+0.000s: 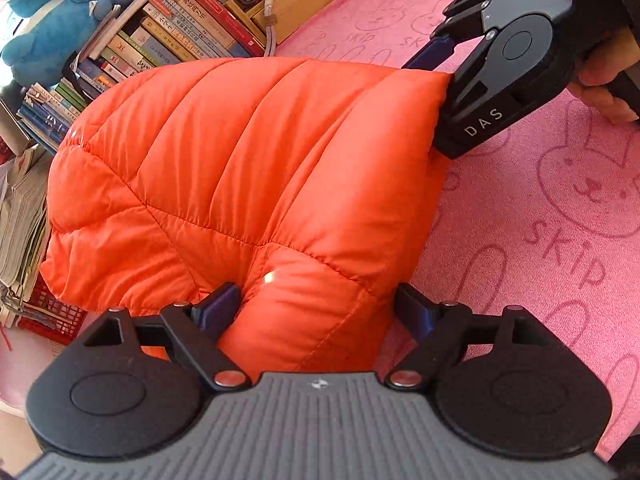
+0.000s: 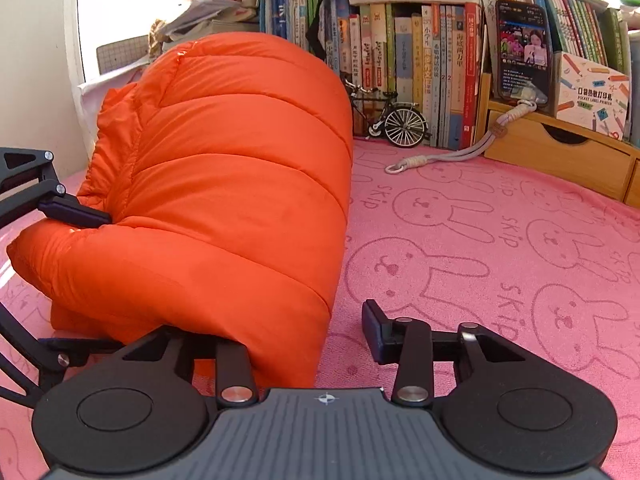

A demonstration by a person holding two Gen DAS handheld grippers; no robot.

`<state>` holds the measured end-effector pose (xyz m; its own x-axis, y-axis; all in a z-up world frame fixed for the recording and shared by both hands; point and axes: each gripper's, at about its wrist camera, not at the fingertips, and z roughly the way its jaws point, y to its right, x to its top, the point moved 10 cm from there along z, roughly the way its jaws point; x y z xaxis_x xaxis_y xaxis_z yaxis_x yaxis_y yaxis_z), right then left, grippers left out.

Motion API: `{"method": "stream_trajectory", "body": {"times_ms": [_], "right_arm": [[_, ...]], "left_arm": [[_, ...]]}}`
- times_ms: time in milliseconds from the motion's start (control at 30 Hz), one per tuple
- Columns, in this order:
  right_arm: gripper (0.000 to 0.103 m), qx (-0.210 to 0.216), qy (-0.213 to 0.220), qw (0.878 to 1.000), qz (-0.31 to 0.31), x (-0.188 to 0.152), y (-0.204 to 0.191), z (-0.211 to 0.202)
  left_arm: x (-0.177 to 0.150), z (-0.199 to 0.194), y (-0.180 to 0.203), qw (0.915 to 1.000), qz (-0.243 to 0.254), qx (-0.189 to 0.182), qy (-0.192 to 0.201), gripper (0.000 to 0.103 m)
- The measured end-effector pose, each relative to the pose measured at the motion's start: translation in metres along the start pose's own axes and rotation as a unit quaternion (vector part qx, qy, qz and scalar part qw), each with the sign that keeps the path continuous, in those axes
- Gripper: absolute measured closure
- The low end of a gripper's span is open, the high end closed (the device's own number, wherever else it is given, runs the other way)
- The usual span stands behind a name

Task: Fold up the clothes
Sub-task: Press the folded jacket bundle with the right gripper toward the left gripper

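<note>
The left gripper point(image 1: 316, 308) stands with its jaws spread, straddling the near corner of the orange jacket point(image 1: 224, 168). The puffy cloth bulges up between the two fingers; its left finger point(image 1: 218, 306) touches the fabric, while the right finger stands just off the jacket's edge over the pink cloth point(image 1: 540, 240). The pads do not clamp the jacket, so it is released.

The right gripper point(image 2: 296, 336) is likewise spread wide. In its own view its right finger point(image 2: 378, 330) stands free above the pink cloth, apart from the jacket, and the left finger is hidden under the jacket's near edge. It is not squeezing the cloth. In the left wrist view the same gripper sits at the jacket's far right corner, with a hand point(image 1: 604, 92) behind it on the handle.

The jacket lies folded into a thick quilted bundle on the pink cloth, which is printed with rabbits and the word SKIP. It fills the left half of the right wrist view, and the cloth to its right is bare.

Beyond the jacket stands a row of books point(image 2: 408, 68). In front of them is a small model bicycle point(image 2: 394, 118). To the right, a phone point(image 2: 522, 52) with a lit screen leans on a wooden drawer box point(image 2: 560, 156), its strap trailing onto the cloth. Blue plush toys point(image 1: 48, 12) sit on top of the books.
</note>
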<state>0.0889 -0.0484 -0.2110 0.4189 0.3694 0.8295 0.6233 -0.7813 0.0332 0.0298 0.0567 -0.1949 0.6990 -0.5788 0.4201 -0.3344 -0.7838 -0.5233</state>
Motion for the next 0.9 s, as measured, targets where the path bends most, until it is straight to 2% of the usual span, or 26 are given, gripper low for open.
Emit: {"method": "stream_trajectory", "body": {"times_ms": [33,100,133,167,200,300,367,433,500,600,767,833,900], "right_arm": [[0.024,-0.009,0.000,1.000,-0.002,0.001,0.003,0.002],[0.028,0.007,-0.007,1.000,-0.007,0.004,0.000,0.006],[0.051,0.017,-0.010,1.000,-0.010,0.006,-0.003,0.007],[0.083,0.039,-0.019,0.999,-0.014,0.009,-0.009,0.008],[0.085,0.047,-0.021,0.999,-0.013,0.014,-0.013,0.005],[0.087,0.043,-0.008,0.999,-0.002,0.035,-0.015,-0.010],[0.088,0.004,0.020,1.000,0.002,0.051,-0.003,-0.024],[0.089,-0.027,0.022,0.999,0.015,0.060,0.010,-0.033],[0.089,-0.034,0.003,0.998,0.043,0.057,0.022,-0.036],[0.090,-0.051,-0.023,0.997,0.051,0.039,0.026,-0.048],[0.090,-0.070,-0.072,0.991,0.085,0.009,0.020,-0.082],[0.089,-0.069,-0.097,0.989,0.089,-0.006,0.012,-0.091],[0.087,-0.052,-0.125,0.985,0.107,-0.023,0.003,-0.093]], "left_arm": [[0.000,0.001,-0.001,1.0000,0.000,-0.002,0.000,0.017],[0.001,0.002,-0.002,1.0000,0.000,-0.005,-0.001,0.016],[0.001,0.003,-0.003,1.0000,0.001,-0.007,0.000,0.016],[0.002,0.004,-0.004,1.0000,0.002,-0.008,-0.002,0.015],[0.001,0.005,-0.005,0.9999,0.001,-0.010,-0.006,0.014],[0.000,0.003,-0.003,0.9995,0.029,-0.012,-0.010,0.015],[0.002,-0.002,0.004,0.9985,0.051,-0.021,0.001,0.015],[0.005,-0.007,0.012,0.9971,0.067,-0.035,0.012,0.015],[0.009,-0.013,0.018,0.9957,0.074,-0.051,0.022,0.015],[0.015,-0.020,0.021,0.9937,0.056,-0.091,0.036,0.015],[0.019,-0.037,0.024,0.9811,0.038,-0.180,0.062,0.015],[0.018,-0.037,0.025,0.9765,0.026,-0.204,0.065,0.015],[0.018,-0.034,0.025,0.9735,0.016,-0.218,0.067,0.015]]}}
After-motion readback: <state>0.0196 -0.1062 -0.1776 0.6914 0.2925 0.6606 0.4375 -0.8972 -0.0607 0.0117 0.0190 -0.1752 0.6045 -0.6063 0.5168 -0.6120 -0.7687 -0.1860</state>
